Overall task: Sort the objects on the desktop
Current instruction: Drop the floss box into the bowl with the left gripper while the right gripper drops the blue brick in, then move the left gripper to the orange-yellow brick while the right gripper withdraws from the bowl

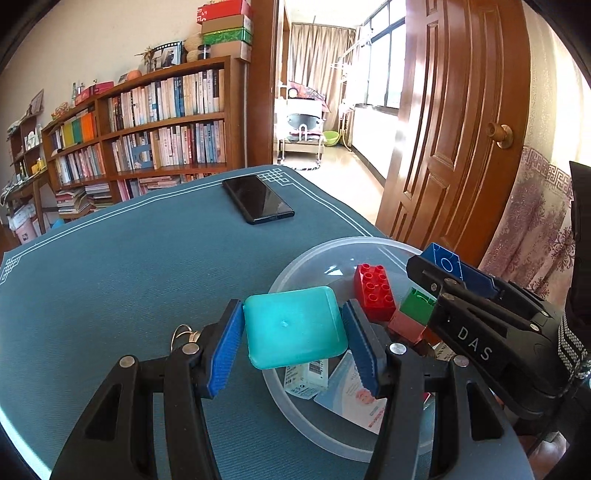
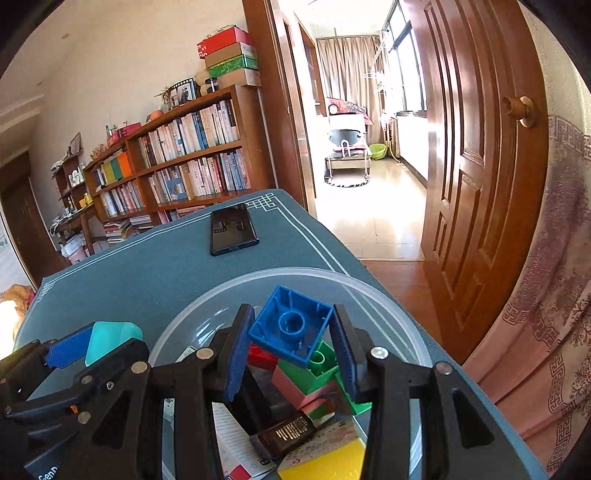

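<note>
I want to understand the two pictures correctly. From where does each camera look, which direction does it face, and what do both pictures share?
Left wrist: sits on the left gripper, looking forward and down over the table; its fingers clamp a teal box; the right gripper shows at right.
Right wrist: sits on the right gripper, above the clear bowl; its fingers clamp a blue brick; the left gripper shows lower left.
Shared: bowl, phone, bookshelf, door.

Clearly a home study or living room. Behind the desk (image 1: 110,258) with its blue mat, a tall wooden bookcase (image 1: 155,122) crammed with books, boxes (image 1: 225,29) stacked on top. Right of the bookcase, an open panelled wooden door (image 1: 458,140), tiled sunlit balcony (image 2: 373,206) beyond with curtains (image 1: 317,55) and windows.
</note>
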### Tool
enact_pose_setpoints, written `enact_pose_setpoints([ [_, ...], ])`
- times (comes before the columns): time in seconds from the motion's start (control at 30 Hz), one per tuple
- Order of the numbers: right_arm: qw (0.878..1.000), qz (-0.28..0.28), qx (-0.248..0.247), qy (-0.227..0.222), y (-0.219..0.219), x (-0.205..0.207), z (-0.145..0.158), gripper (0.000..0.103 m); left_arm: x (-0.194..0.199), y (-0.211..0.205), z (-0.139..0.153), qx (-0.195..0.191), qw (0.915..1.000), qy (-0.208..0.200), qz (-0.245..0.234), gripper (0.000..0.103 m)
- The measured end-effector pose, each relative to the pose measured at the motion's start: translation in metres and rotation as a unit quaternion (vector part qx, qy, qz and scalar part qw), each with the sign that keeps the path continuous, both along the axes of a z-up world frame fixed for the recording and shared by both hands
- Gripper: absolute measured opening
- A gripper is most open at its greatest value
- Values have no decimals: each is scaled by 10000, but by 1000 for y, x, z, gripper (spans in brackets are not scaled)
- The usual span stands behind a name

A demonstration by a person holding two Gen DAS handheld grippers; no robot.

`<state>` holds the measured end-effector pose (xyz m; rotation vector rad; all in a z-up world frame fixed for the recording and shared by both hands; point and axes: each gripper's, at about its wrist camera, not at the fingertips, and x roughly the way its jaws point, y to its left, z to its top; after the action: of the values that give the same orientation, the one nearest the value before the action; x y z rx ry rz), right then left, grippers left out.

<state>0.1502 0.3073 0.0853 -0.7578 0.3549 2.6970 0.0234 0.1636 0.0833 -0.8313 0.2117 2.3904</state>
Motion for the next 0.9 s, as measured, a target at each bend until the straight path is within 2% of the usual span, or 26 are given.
enact_pose_setpoints([
  [0.07, 9999, -163, 18, 47, 5, 4, 2, 49, 2, 7, 0, -18, 9999, 24, -121, 63],
  [0.13, 9993, -362, -8, 89, 11, 6, 4, 64, 3, 10, 0, -36, 9999, 111, -74, 76],
  [0.2, 9983, -564, -61, 144, 19, 8, 5, 73, 4, 7, 2, 86, 9998, 141, -108, 88],
  [0.23, 9978, -632, -106, 176, 23, 10, 5, 74, 5, 6, 2, 175, 9997, 134, -146, 90],
  [0.37, 9972, -707, -167, 200, 28, 11, 5, 74, 4, 1, 4, 282, 9995, 127, -84, 90],
  [0.5, 9976, -660, -95, 201, 23, 10, 4, 80, 0, -6, 6, 42, 9992, 286, 294, 90],
  [0.63, 9979, -593, -89, 227, 20, 9, 3, 81, -2, -19, 9, -185, 9962, 487, 699, 90],
  [0.77, 9984, -507, -128, 229, 18, 8, 1, 81, -10, -39, 11, -218, 9934, 391, 1056, 90],
  [0.9, 9989, -401, -102, 239, 12, 7, 0, 81, -16, -60, 11, -56, 9924, 231, 1206, 90],
])
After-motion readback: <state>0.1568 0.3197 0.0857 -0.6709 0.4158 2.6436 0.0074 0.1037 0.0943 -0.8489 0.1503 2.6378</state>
